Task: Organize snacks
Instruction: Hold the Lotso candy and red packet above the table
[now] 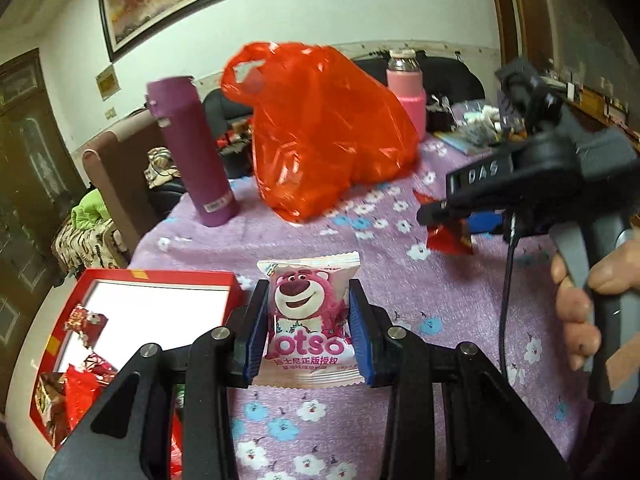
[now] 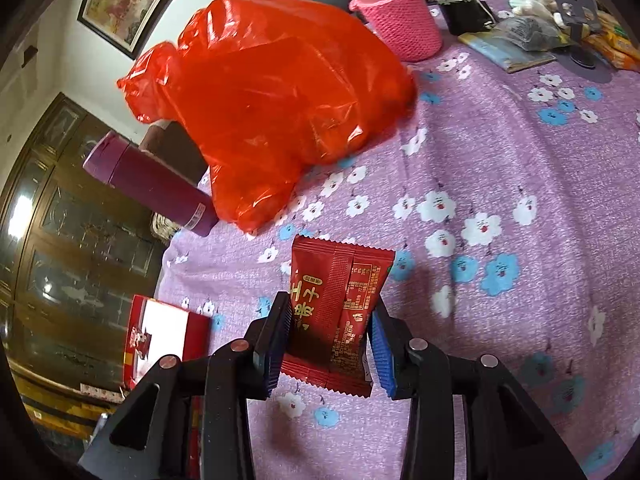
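Note:
My left gripper point(image 1: 308, 328) is shut on a pink bear snack packet point(image 1: 306, 320), held upright above the purple floral cloth point(image 1: 440, 300). To its left lies a red box point(image 1: 132, 280) with a white inside, holding several red snack packets point(image 1: 84, 322). My right gripper point(image 2: 330, 344) is shut on a dark red snack packet point(image 2: 336, 312), lifted over the cloth point(image 2: 480, 160). In the left wrist view the right gripper point(image 1: 428, 214) appears at the right, a person's hand point(image 1: 576, 304) on its handle, the red packet point(image 1: 450, 240) in its tips. The red box point(image 2: 160, 336) also shows low left in the right wrist view.
A crumpled red plastic bag point(image 1: 324, 128) sits mid-table, a purple flask point(image 1: 192, 152) to its left and a pink-sleeved bottle point(image 1: 406, 88) behind it. Small clutter point(image 2: 532, 28) covers the far right of the table. A sofa and a dark cabinet point(image 2: 60, 220) stand beyond the left edge.

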Tool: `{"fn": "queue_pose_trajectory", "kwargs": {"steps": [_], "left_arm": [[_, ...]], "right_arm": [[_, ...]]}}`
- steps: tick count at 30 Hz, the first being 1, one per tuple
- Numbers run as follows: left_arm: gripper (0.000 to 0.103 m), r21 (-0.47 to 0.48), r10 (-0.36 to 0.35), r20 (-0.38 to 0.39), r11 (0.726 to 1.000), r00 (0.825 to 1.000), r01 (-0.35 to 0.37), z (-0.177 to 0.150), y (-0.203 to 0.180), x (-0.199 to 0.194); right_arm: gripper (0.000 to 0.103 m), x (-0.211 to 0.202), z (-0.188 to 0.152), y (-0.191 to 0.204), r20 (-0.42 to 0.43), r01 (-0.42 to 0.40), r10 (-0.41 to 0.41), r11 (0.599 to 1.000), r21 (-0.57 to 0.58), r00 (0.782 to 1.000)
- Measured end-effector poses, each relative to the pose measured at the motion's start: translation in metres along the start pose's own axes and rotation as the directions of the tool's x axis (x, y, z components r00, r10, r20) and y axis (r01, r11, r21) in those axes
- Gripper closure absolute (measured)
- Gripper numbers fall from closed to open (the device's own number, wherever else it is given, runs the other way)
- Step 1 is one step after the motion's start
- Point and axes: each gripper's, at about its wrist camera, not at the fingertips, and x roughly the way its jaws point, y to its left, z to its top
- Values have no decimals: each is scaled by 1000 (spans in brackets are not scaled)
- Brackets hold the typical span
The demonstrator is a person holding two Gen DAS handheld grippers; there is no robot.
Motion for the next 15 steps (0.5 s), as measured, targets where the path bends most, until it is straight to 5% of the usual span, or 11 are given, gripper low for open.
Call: {"fn": "queue_pose_trajectory", "kwargs": {"steps": [15], "left_arm": [[68, -40, 17, 10, 999, 1000, -17, -1, 13, -9]], "right_arm": [[65, 9, -5, 17, -21, -28, 27, 999, -30, 999]]}}
